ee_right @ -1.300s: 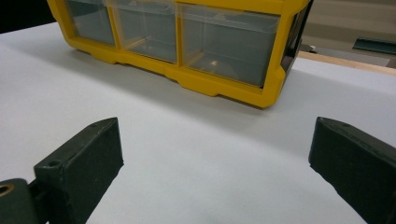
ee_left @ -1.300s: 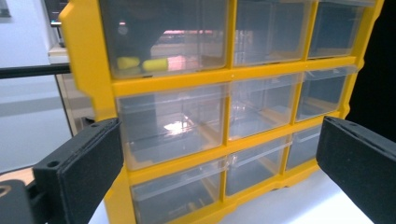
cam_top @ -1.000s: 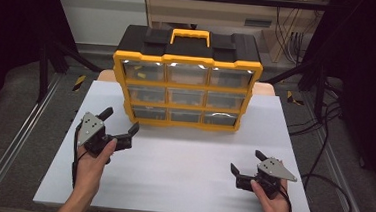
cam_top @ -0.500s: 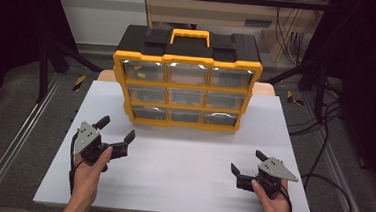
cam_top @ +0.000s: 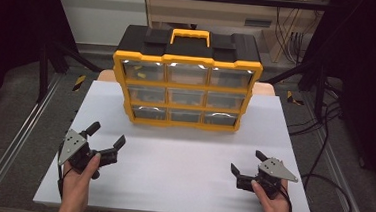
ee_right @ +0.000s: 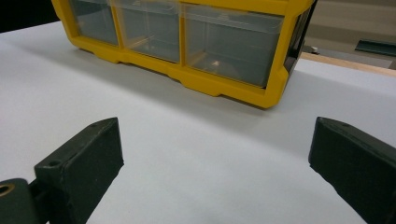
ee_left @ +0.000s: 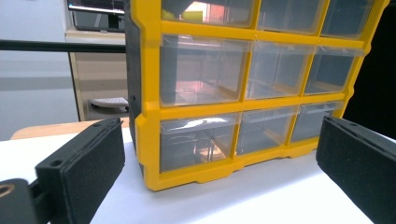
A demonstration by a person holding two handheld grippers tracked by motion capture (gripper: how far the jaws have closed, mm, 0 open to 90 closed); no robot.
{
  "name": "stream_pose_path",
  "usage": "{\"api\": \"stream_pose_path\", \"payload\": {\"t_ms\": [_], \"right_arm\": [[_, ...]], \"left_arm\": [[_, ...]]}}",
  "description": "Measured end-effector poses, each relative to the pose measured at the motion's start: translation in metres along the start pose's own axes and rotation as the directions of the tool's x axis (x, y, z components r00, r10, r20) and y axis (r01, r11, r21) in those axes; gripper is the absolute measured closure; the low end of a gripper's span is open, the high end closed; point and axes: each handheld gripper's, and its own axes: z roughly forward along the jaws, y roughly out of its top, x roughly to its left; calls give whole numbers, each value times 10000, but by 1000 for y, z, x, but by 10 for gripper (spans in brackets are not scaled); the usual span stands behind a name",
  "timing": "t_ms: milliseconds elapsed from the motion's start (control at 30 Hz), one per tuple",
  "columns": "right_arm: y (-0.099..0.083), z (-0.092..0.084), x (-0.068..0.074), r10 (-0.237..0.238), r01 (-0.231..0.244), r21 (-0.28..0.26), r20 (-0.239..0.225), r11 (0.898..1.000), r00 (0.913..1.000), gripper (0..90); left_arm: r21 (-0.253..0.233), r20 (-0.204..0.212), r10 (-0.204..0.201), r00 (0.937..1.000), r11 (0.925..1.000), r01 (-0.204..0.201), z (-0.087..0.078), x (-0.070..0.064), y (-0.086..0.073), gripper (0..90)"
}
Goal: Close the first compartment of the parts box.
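A yellow and black drawer cabinet (cam_top: 186, 81) with clear plastic drawers and a yellow carry handle stands at the back middle of the white table (cam_top: 182, 160). My left gripper (cam_top: 106, 134) is held low at the front left, open, with nothing between its jaws. It faces the cabinet's lower left corner (ee_left: 154, 154). My right gripper (cam_top: 247, 162) rests near the front right edge, open and empty too. The cabinet's bottom row of drawers (ee_right: 187, 42) lies ahead of it across bare table.
Metal rails (cam_top: 13, 144) run along both sides of the table. Black cables (cam_top: 323, 145) trail over the floor at the right. A wooden board edge (ee_left: 60, 127) shows behind the white table top.
My left gripper has drawn back from the cabinet toward the front left edge of the table. The right gripper has stayed in place.
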Motion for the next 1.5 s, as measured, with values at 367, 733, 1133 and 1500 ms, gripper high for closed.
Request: {"api": "stream_pose_path", "payload": {"t_ms": [367,733,1133,1500], "right_arm": [[0,-1,-1,19,-19,-10,40,10000,10000,35],[0,-1,-1,-12,12,-9,58,10000,10000,35],[-1,-1,-1,-86,86,11,56,10000,9999,34],[-1,-2,-2,-57,57,17,-36,10000,10000,33]], "left_arm": [[-16,99,263,9996,9997,-263,-21,6,3,12],[214,185,512,9985,9984,-516,-33,7,-12,12],[515,81,510,9987,9974,-514,-41,13,-34,13],[757,283,851,9960,9933,-870,-43,6,-46,14]]}}
